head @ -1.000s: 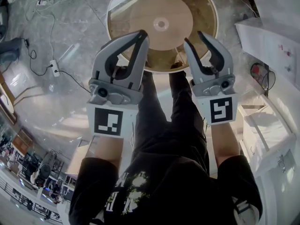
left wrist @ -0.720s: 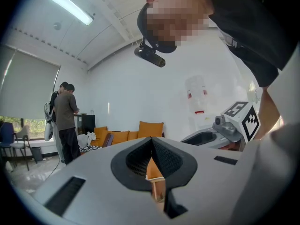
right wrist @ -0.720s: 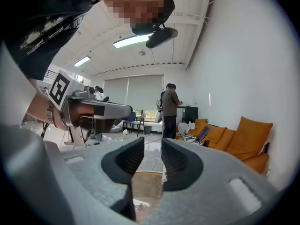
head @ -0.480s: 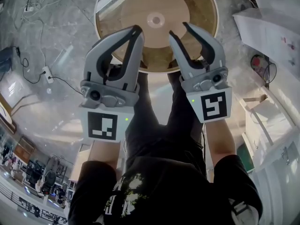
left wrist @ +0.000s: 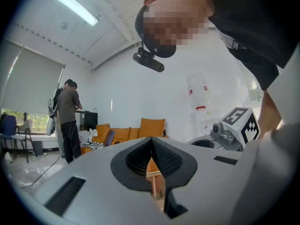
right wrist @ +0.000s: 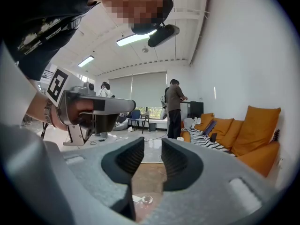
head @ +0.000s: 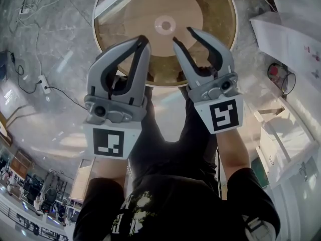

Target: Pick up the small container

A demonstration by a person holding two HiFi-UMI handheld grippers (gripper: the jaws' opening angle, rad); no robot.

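In the head view both grippers are held side by side over the near edge of a round glass-topped table (head: pixel 228 54) with a wooden disc beneath. My left gripper (head: pixel 144 38) is shut, its ribbed pads (left wrist: pixel 140 156) touching with nothing between them. My right gripper (head: pixel 183 34) stands open, with a clear gap between its pads (right wrist: pixel 176 161) and nothing in it. Through that gap the right gripper view shows the brown table top with a small round shiny thing (right wrist: pixel 146 199) on it, too small to identify. I make out no container in the head view.
White shelving (head: pixel 286 134) stands at the right. A power strip with cables (head: pixel 42 84) lies on the floor at the left. Across the room are an orange sofa (left wrist: pixel 140 128) and a person standing by a dark cabinet (right wrist: pixel 176 109).
Both grippers have sunk toward the round table, and their tips now reach further over its top. The right gripper has drawn closer to the left. Neither gripper's jaws have changed.
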